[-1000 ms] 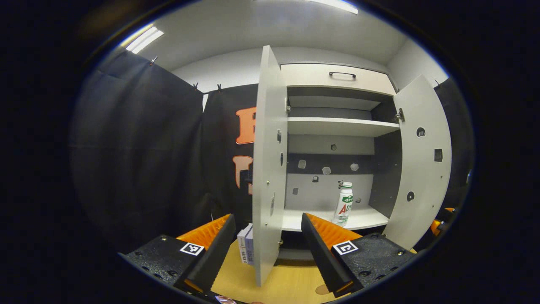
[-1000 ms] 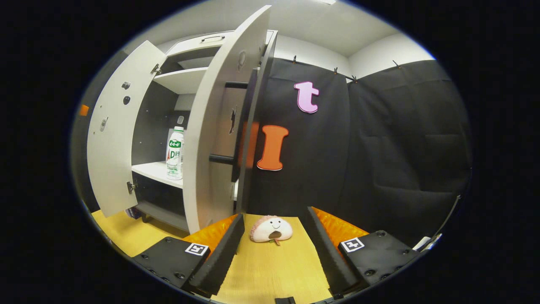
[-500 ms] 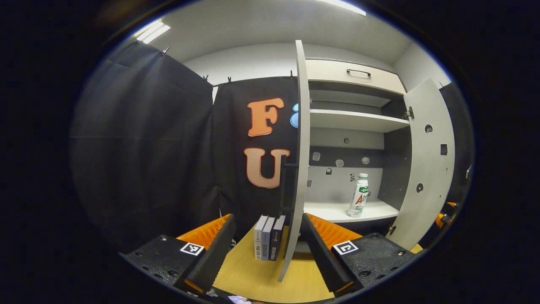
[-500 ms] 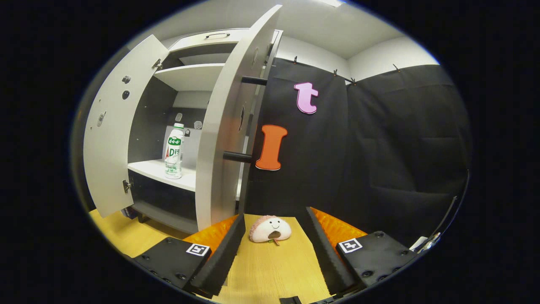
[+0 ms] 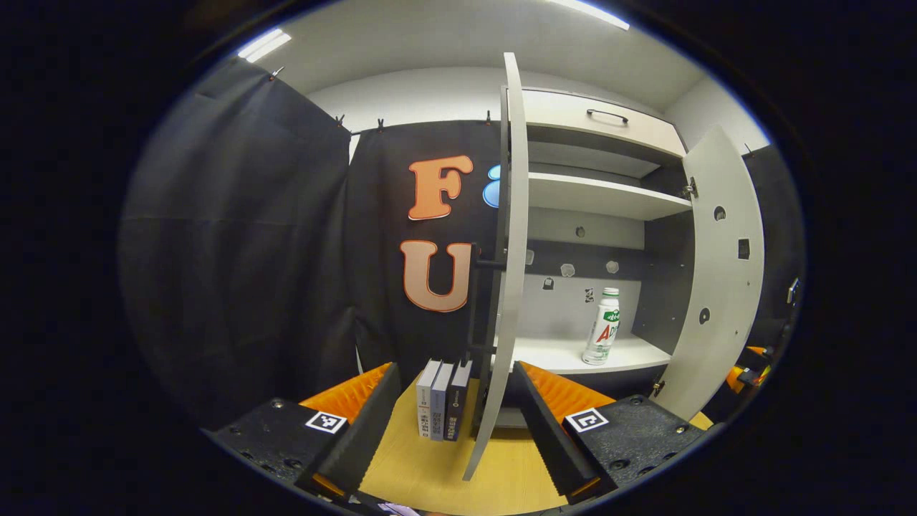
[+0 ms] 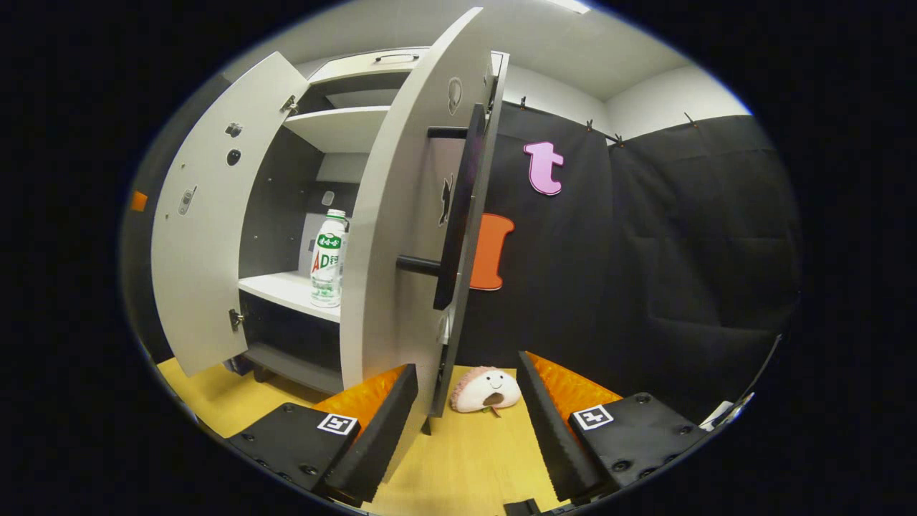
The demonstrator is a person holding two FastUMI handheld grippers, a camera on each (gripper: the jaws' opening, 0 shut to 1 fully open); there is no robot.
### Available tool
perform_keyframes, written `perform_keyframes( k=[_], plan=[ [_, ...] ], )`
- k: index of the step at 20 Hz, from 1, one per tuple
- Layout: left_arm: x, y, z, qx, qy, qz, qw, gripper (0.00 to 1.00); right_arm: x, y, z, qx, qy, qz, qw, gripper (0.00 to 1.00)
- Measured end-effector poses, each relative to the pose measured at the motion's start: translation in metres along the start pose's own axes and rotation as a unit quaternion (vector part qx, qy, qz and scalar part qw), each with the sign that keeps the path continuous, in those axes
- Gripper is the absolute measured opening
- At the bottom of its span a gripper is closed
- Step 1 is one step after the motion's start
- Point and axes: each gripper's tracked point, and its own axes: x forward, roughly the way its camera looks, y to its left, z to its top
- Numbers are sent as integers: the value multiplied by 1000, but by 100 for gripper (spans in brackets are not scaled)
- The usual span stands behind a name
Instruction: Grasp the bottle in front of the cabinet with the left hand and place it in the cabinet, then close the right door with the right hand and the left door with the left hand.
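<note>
Left gripper view: left tool [image 5: 453, 408] at bottom centre, fingers spread wide, nothing between them but the bottom edge of the left door [image 5: 501, 287], which stands edge-on up the middle of the frame. No contact visible between door and either finger. Cabinet [image 5: 602, 129] open, right of centre; bottle [image 5: 601, 327] upright on the lower shelf [image 5: 559, 355], toward its right end, cap on. Upper shelf bare. Right door [image 5: 716, 287] swung open at right of frame. Three books [image 5: 443, 398] stand upright on the table [image 5: 430, 466] at lower centre, just left of the left door's foot. A bit of the other tool peeks past the right door at far right. Right gripper view: right tool [image 6: 466, 416] at bottom centre, fingers wide apart, holding nothing. Right door [image 6: 408, 236] runs top to bottom just left of centre, its lower edge beside the left-hand finger; touching or not, cannot tell. Its black bar handle [image 6: 458, 208] faces the right of the frame. Bottle [image 6: 328, 258] seen on the shelf between the two doors; left door [image 6: 208, 222] open at left of frame. Small plush toy [image 6: 486, 389] on the table [image 6: 473, 466] between the fingers, farther off.
</note>
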Motion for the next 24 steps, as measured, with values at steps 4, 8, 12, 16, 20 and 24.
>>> perform_keyframes(
  k=[4, 8, 12, 16, 20, 24],
  plan=[
    [2, 9, 0, 3, -4, 5, 1000, 96, 12, 35, 6, 1, -9, 21, 1000, 93],
    [1, 21, -2, 6, -2, 17, 1000, 96, 33, 58, 7, 14, -12, 21, 1000, 93],
    [-1, 33, -3, 5, 0, 29, 1000, 96, 63, 81, 5, 38, -6, 31, 999, 94],
    [0, 44, -6, 1, 1, 43, 999, 96, 100, 116, 5, 24, -5, 44, 999, 94],
    [-1, 59, -13, -10, 5, 58, 998, 96, 116, 132, 6, 10, -5, 41, 999, 94],
    [5, 70, -28, -20, 18, 65, 998, 96, 124, 134, 4, 15, -8, 40, 999, 93]
  ],
)
